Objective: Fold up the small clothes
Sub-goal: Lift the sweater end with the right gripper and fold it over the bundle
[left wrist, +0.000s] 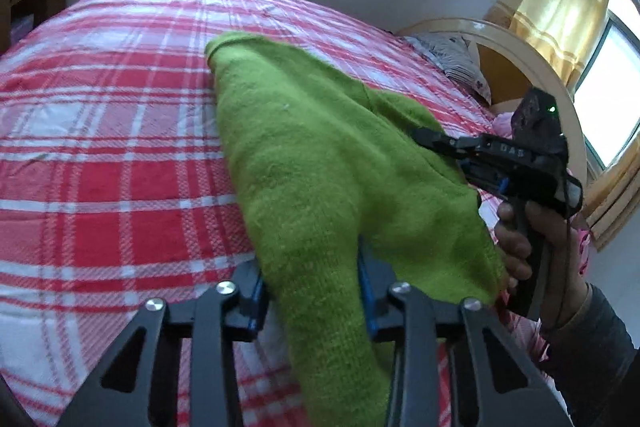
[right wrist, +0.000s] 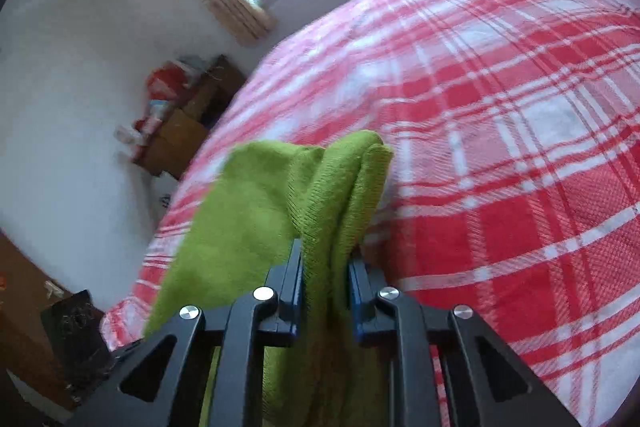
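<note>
In the left wrist view, the left claw (left wrist: 316, 291) sits at the bottom centre of the frame, its jaws partly closed and pressing on a bunched strip of a green knitted garment (left wrist: 320, 155), which stretches from there up across the middle of the frame over the bed (left wrist: 120, 147) with its red and white plaid cover. At the right edge, a hand (left wrist: 532, 247) holds the right claw (left wrist: 430, 137), whose tip lies on the garment's right side. In the right wrist view, the right claw (right wrist: 324, 287) is narrowly open, clamping a thick fold of the same green garment (right wrist: 280, 195) at lower centre.
</note>
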`<control>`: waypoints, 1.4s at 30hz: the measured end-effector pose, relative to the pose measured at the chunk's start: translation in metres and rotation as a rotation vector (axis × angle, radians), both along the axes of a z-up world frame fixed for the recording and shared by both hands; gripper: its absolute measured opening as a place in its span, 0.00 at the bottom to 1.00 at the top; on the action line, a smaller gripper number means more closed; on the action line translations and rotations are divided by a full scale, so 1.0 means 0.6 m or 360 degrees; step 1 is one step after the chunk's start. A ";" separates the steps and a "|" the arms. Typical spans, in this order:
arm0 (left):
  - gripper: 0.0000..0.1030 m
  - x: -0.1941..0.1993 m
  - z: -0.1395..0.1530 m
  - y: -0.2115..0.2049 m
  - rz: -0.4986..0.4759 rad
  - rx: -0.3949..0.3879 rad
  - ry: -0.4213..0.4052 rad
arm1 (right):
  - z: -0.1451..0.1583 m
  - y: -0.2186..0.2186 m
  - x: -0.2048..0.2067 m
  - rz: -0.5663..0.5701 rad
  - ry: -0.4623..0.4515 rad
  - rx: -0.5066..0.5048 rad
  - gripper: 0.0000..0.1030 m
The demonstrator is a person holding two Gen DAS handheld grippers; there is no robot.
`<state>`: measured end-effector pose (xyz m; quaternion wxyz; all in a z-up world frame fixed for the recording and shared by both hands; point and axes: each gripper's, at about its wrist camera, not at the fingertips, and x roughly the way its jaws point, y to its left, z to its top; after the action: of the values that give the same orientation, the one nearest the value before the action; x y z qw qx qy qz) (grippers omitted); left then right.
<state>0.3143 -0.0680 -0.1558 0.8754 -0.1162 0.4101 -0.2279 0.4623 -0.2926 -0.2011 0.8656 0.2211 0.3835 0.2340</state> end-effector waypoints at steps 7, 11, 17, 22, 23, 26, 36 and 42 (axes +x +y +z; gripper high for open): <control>0.33 -0.059 0.042 0.028 0.0052 0.0009 -0.0099 | 0.032 0.058 -0.032 0.0107 -0.0055 -0.0004 0.18; 0.33 -0.085 0.055 0.051 0.0087 0.0023 -0.0128 | 0.033 0.091 -0.049 0.0162 -0.0059 0.0035 0.18; 0.33 -0.121 0.065 0.090 0.0152 0.0061 -0.0144 | 0.034 0.156 -0.072 0.0265 -0.0073 0.0080 0.17; 0.33 -0.155 0.074 0.137 0.0256 0.0092 -0.0168 | 0.038 0.217 -0.081 0.0371 -0.0083 0.0114 0.17; 0.33 -0.160 0.076 0.144 0.0275 0.0095 -0.0170 | 0.039 0.234 -0.083 0.0397 -0.0087 0.0117 0.17; 0.33 -0.178 0.081 0.166 0.0327 0.0117 -0.0186 | 0.036 0.277 -0.083 0.0459 -0.0077 0.0128 0.17; 0.33 -0.230 0.092 0.244 0.0478 0.0169 -0.0230 | 0.040 0.407 -0.108 0.0639 -0.0083 0.0175 0.17; 0.33 -0.257 0.088 0.288 0.0607 0.0214 -0.0256 | 0.045 0.494 -0.113 0.0774 -0.0098 0.0153 0.17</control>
<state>0.1602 0.1049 -0.1031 0.9383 -0.1146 0.3239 -0.0387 0.3947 0.0037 -0.1743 0.7836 0.1560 0.3872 0.4602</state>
